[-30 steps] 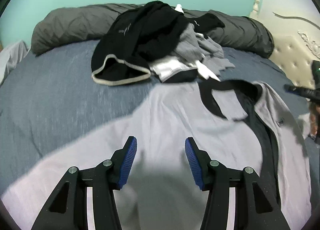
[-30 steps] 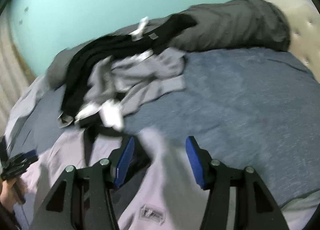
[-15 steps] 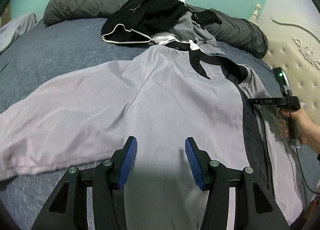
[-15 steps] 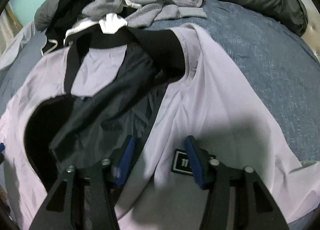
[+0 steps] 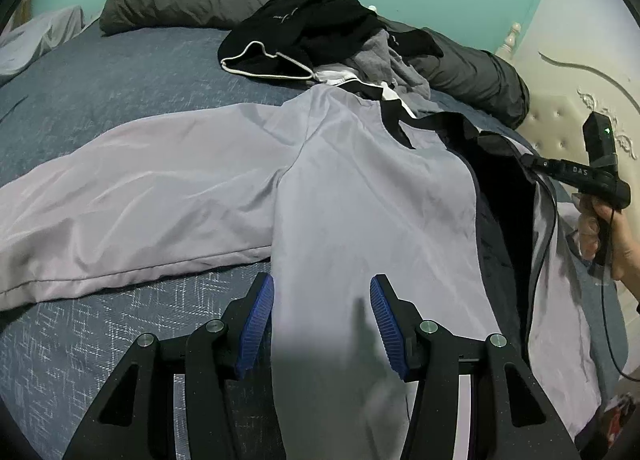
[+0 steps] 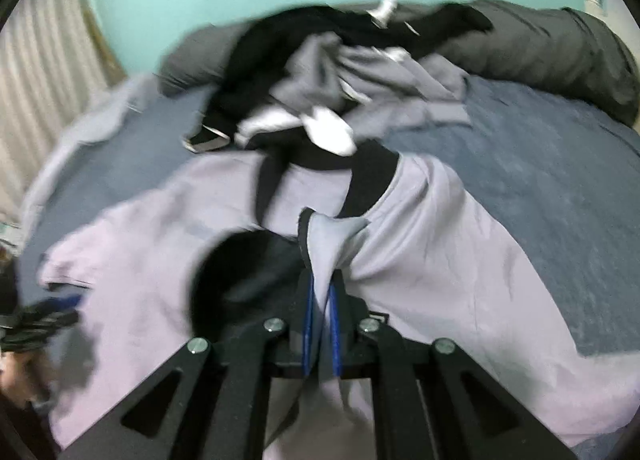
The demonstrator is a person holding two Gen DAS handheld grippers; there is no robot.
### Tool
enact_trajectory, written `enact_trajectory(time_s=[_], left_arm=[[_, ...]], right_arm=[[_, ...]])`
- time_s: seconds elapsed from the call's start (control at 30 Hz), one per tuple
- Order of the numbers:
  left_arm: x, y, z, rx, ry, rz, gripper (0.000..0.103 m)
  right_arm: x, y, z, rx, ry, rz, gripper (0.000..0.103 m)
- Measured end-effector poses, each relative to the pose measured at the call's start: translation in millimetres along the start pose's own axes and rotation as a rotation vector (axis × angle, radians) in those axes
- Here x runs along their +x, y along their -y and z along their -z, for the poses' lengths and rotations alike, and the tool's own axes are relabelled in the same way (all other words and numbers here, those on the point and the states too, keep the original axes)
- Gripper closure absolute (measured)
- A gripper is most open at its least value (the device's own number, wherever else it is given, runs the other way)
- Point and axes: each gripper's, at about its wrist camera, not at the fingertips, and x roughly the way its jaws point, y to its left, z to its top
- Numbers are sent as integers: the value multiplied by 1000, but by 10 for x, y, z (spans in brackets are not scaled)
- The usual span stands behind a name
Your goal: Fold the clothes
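The left gripper (image 5: 322, 326) hangs released, jaws wide, over the hem of the jacket (image 5: 360, 196), which lies open on the bed (image 5: 132, 76) with one sleeve spread. The right gripper (image 6: 320, 334) is clenched on the jacket's front edge; the thin, slick cloth looks light and limp, best pinched at seams. A clothes pile (image 5: 320, 36) lies beyond.

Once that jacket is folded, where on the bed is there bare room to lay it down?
Bare blue bedspread lies between the jacket's spread sleeve and the grey duvet roll, and also on the jacket's other side. The far middle is crowded by the clothes pile, which touches the jacket's collar.
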Motion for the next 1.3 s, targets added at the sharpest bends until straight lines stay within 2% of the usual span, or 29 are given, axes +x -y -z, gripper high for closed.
enact_trajectory(time_s=[0.1, 0.17, 0.23, 0.3, 0.4, 0.53, 0.63, 0.7, 0.73, 0.83, 0.93, 0.97, 1.03, 1.07, 1.17, 1.2, 1.23, 1.3], left_arm=[[-14, 24, -7, 4, 5, 10, 48], [-23, 37, -6, 10, 8, 14, 48], [-22, 23, -2, 10, 8, 11, 48], [-13, -8, -3, -1, 6, 7, 48], [7, -33, -7, -13, 2, 9, 47], [29, 14, -5, -8, -2, 18, 47], [47, 52, 8, 1, -7, 20, 47], [46, 59, 15, 0, -9, 21, 47], [42, 58, 17, -1, -8, 22, 47], [21, 41, 10, -5, -4, 23, 47], [15, 26, 5, -12, -4, 27, 47], [13, 21, 4, -15, -5, 28, 47], [10, 27, 1, -16, -4, 30, 47], [9, 32, -1, -16, -4, 31, 47], [-9, 45, -5, -14, 0, 33, 46], [-21, 46, -8, -13, 3, 32, 46], [-31, 44, -13, -14, 5, 32, 46], [-48, 34, -24, -18, 10, 32, 46]], right_arm=[[195, -44, 16, 28, -100, -27, 96], [522, -21, 103, 53, -235, 34, 93], [714, 31, 201, 82, -302, 113, 89], [705, 65, 217, 125, -262, 115, 87], [488, 36, 121, 135, -142, 75, 81], [252, 43, -40, 125, -47, 112, 79], [200, 91, 12, 133, -52, 125, 79], [252, 55, 129, 121, -97, 148, 79], [282, 35, 190, 114, -122, 161, 84], [384, 7, 363, 174, -147, 136, 85], [304, -33, 472, 235, -110, 102, 84], [256, -55, 498, 244, -92, 103, 82], [248, -113, 571, 230, -100, 133, 62], [249, -142, 608, 221, -107, 149, 61], [253, -231, 722, 196, -126, 198, 64], [255, -261, 760, 187, -133, 214, 78], [278, -275, 781, 186, -138, 222, 85], [316, -296, 780, 194, -139, 204, 88]])
